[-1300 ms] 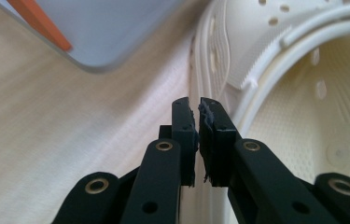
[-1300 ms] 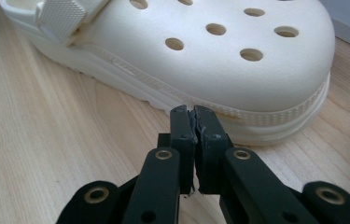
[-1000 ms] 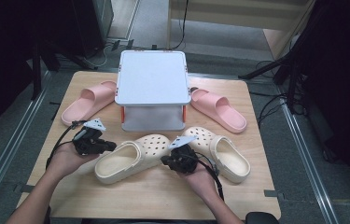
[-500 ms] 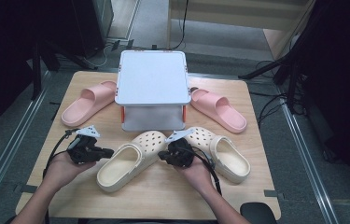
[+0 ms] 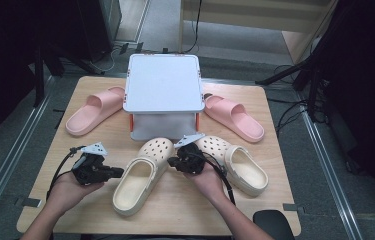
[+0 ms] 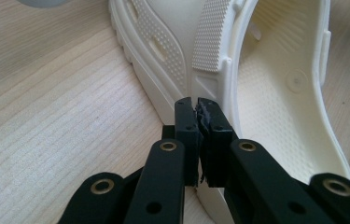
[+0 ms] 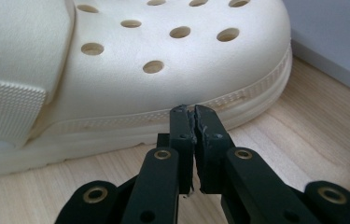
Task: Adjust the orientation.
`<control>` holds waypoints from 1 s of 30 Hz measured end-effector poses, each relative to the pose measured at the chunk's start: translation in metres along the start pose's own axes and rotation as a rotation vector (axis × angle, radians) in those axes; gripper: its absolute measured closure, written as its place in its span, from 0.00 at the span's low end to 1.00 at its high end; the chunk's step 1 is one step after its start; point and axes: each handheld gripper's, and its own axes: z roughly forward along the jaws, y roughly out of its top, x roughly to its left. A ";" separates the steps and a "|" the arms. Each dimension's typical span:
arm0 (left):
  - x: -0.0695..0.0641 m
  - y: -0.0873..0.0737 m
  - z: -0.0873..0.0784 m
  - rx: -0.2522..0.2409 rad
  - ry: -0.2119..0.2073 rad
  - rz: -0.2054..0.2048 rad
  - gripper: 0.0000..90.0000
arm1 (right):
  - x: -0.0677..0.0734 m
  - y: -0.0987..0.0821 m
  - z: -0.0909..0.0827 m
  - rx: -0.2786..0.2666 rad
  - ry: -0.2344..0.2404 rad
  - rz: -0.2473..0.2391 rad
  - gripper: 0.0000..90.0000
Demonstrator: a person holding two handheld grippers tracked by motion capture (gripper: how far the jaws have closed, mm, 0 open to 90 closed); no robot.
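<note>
Both grippers are sitting fully closed, gripping nothing. Left gripper (image 5: 120,172) is nosing the left clog's (image 5: 137,182) side mid-table; right gripper (image 5: 171,162) is pointing at it from the opposite side.

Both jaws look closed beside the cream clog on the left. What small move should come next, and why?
Probably open the left gripper's jaws and ease them over the side wall of the left cream clog. Both pairs of jaws are shut on nothing, the left tips sit right at that clog's rim, and the right gripper points at its toe, so no grip exists yet.
</note>
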 end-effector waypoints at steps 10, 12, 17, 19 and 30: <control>-0.011 0.000 0.005 -0.001 0.001 0.005 0.95 | -0.001 0.006 0.007 -0.025 -0.041 0.005 0.96; -0.014 0.001 0.008 -0.008 -0.004 -0.011 0.94 | -0.001 0.008 0.009 -0.028 -0.055 0.014 0.96; -0.015 0.003 0.013 -0.010 -0.018 -0.033 0.94 | -0.005 0.011 0.010 -0.023 -0.073 0.010 0.94; -0.011 0.005 0.010 -0.016 -0.023 -0.042 0.91 | -0.005 0.011 0.010 -0.023 -0.068 0.015 0.94; 0.003 0.032 -0.020 -0.109 -0.007 -0.078 0.85 | 0.005 0.017 -0.017 -0.110 -0.027 0.014 0.72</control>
